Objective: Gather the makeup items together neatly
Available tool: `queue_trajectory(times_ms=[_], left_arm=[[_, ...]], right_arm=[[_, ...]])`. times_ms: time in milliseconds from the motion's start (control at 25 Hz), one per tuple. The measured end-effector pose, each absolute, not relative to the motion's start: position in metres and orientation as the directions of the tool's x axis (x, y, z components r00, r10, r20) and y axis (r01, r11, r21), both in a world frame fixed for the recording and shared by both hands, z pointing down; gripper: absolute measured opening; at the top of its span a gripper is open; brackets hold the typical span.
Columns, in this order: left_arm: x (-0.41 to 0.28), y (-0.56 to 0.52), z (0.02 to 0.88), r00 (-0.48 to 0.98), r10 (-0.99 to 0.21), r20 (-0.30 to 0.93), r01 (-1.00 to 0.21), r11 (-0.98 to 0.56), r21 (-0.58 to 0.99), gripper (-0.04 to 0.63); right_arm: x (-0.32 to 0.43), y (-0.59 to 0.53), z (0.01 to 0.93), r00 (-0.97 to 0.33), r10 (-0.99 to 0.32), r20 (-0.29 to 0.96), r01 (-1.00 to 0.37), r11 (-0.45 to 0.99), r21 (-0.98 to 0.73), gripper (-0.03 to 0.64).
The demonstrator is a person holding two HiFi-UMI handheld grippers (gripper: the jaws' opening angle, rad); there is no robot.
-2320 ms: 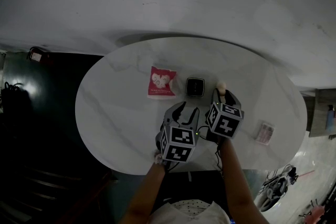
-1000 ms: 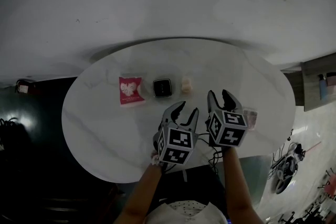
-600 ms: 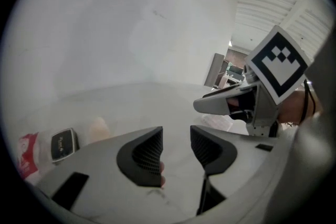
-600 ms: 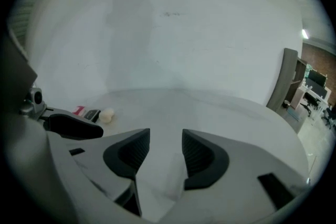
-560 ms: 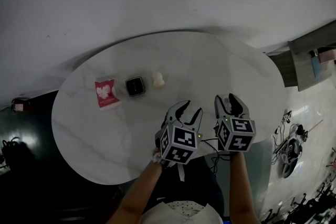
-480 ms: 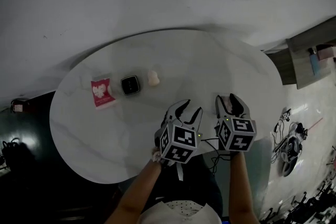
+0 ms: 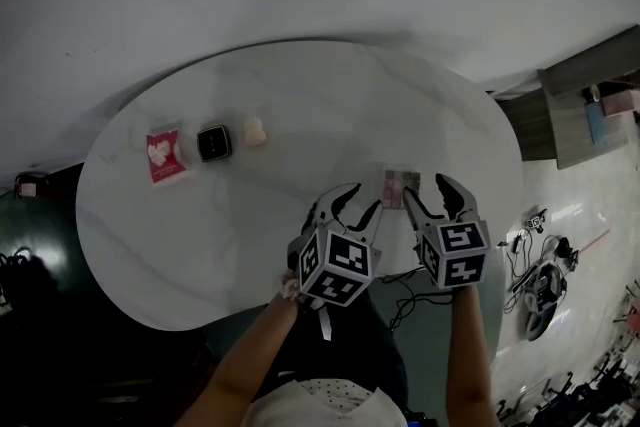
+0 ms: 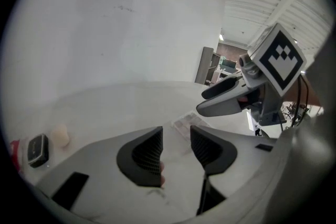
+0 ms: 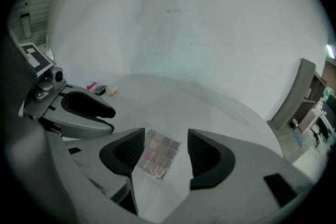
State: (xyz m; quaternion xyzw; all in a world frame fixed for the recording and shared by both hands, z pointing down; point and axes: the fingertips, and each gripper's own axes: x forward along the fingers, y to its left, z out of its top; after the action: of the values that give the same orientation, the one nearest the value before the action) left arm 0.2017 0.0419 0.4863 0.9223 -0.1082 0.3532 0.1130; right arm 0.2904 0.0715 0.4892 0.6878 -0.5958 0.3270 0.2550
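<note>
surface [image 7: 300,95]: white, oval and marbled; all the makeup lies on it.
red packet [image 7: 165,155]: flat at the far left of the surface, first in a short row.
black case [image 7: 213,142]: just right of the red packet; I cannot tell whether the two touch.
pale sponge [image 7: 254,130]: just right of the black case and last in the row, well apart from both hand-held grippers.
left hand-held gripper [image 7: 358,205]: over the near edge of the surface, pointing down and away. Its jaws stand apart, with only bare surface showing between them.
eyeshadow palette [image 7: 400,187]: flat on the surface, alone and well apart from the row on the left. In the head view it lies between the tips of the two hand-held grippers, just beyond the left one's jaws and a little to their right.
right hand-held gripper [image 7: 428,195]: close beside the left one, on its right. Its jaws have just been opening and stand apart. In its own view the eyeshadow palette shows in the gap between them, lying on the surface below, with no pad pressing on it.
</note>
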Motion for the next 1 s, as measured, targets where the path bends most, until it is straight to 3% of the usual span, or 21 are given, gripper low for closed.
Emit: queue_trajectory(times_ms=[160, 400, 720, 1000], left_arm=[[0.21, 0.053, 0.493, 0.713, -0.123, 0.69, -0.266, -0.958, 0.104, 0.201], [0.219, 0.061, 0.505, 0.682, -0.128, 0.72, -0.248, -0.967, 0.063, 0.201], [0.224, 0.075, 0.521, 0.643, -0.071, 0.763, -0.157, -0.987, 0.041, 0.225], [0.222, 0.083, 0.534, 0.601, -0.024, 0.799, -0.095, -0.995, 0.042, 0.23]], right_arm=[[0.281, 0.084, 0.498, -0.023, -0.618, 0.786, -0.999, 0.043, 0.004, 0.277], [0.269, 0.096, 0.518, -0.141, -0.528, 0.837, -0.951, 0.308, 0.034, 0.33], [0.27, 0.095, 0.539, -0.213, -0.383, 0.899, -0.829, 0.558, 0.042, 0.403], [0.272, 0.088, 0.547, -0.221, -0.306, 0.926, -0.753, 0.657, 0.038, 0.417]])
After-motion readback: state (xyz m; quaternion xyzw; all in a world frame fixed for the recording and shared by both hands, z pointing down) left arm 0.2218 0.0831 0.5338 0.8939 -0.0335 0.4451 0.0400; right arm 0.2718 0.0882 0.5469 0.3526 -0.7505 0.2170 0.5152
